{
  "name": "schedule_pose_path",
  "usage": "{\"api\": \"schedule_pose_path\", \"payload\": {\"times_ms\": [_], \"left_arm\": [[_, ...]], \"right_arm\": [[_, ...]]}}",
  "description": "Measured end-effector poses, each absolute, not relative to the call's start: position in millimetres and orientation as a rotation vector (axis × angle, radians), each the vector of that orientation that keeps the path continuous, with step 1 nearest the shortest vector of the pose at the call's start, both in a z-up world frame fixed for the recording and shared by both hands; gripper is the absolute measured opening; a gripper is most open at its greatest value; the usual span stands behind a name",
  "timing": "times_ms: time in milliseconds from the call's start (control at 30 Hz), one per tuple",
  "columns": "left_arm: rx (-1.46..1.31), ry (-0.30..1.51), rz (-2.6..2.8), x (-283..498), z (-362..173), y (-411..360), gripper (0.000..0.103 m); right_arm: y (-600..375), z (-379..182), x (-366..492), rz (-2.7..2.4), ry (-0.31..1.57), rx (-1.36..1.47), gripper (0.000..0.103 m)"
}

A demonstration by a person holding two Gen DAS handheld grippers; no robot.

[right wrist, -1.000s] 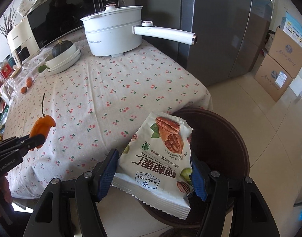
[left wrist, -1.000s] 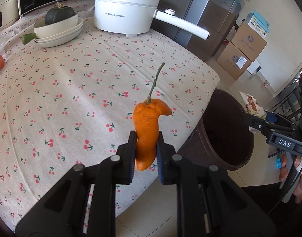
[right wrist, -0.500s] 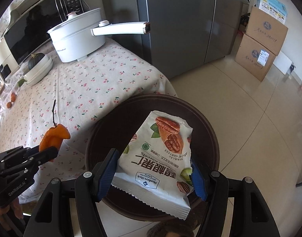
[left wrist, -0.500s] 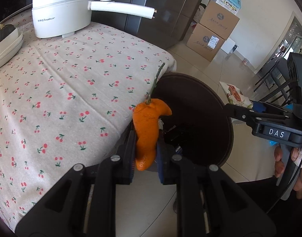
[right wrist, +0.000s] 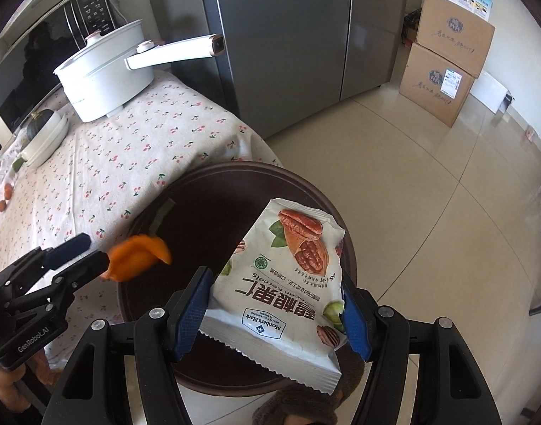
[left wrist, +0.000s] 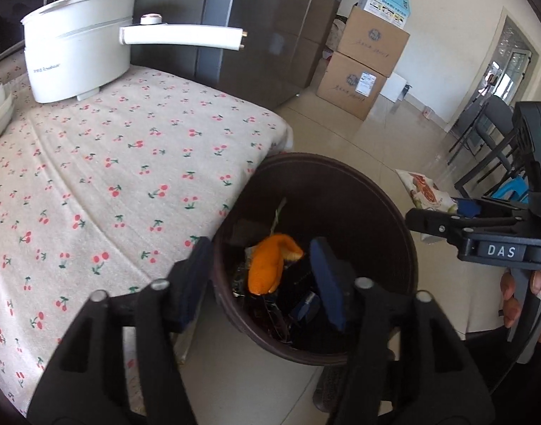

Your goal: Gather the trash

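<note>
Drop-off over the brown trash bin, standing on the floor tiles against the corner of the table with the cherry-print tablecloth.

Left gripper: jaws opening, pads spread wide, nothing pressed between them. Orange peel with its thin stem seen in the gap between the pads in the left wrist view, over the dark litter in the bin; in the right wrist view the same peel shows blurred just off the left gripper's tips, above the bin's mouth. Judged released and falling inside the rim; impossible to tell whether it has landed.

Right gripper: about half open, pads clamped on the 2 side edges of a white pecan snack bag. Bag held flat and tilted, upper corner over the bin's mouth, lower serrated edge hanging toward the near rim.

To do this step well:
1. Keep the left jaws wide until the peel is clear of the pads, then lift away from the rim without brushing the tablecloth.
2. Bring the bag further over the middle of the bin before letting go; a light, flat bag may glide sideways and catch the rim or slide to the floor.
3. Tip the bag's leading corner downward so that it drops edge first.
4. Open the right jaws fully in 1 motion, not partway, so that neither pad drags the foil.

White electric pot well apart from the bin, no hindrance.
</note>
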State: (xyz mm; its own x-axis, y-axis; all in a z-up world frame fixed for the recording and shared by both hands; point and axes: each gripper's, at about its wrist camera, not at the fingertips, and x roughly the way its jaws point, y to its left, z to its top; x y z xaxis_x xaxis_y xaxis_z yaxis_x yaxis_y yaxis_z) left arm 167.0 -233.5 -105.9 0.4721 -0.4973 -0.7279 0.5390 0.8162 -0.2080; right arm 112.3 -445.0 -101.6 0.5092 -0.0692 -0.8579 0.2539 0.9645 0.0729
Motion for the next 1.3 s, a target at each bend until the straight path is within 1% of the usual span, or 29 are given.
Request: {"api": "schedule_pose_path", "payload": {"times_ms": [33, 167, 300, 333, 400, 500, 733, 900, 1067, 1300], "left_arm": [[0.054, 0.854, -0.601, 167, -104, -230, 0.083], [0.059, 0.856, -0.507, 172, -98, -218, 0.086], [0.051, 0.864, -0.448, 173, -97, -203, 0.094], [0.050, 0.867, -0.439, 173, -96, -200, 0.094], [0.055, 0.870, -0.421, 172, -95, -194, 0.099], [0.077, 0.883, -0.389, 170, -93, -188, 0.102], [0.104, 0.891, -0.346, 162, -86, -173, 0.102], [0.108, 0.889, -0.321, 145, -77, -159, 0.102], [0.076, 0.879, -0.274, 119, -65, -141, 0.102], [0.055, 0.785, -0.165, 72, -37, -112, 0.102]], "right_arm": [[-446, -102, 112, -0.197, 1.020, 0.199, 0.069], [-443, -101, 114, -0.195, 1.021, 0.192, 0.069], [-436, -99, 116, -0.185, 1.014, 0.184, 0.069], [-434, -98, 117, -0.182, 1.011, 0.180, 0.070], [-431, -97, 116, -0.174, 1.003, 0.174, 0.072], [-427, -96, 118, -0.189, 0.992, 0.146, 0.096], [-419, -92, 116, -0.181, 0.991, 0.121, 0.096], [-402, -83, 105, -0.184, 0.957, 0.061, 0.096], [-380, -68, 85, -0.147, 0.897, 0.056, 0.096], [-332, -38, 46, -0.121, 0.769, -0.053, 0.096]]}}
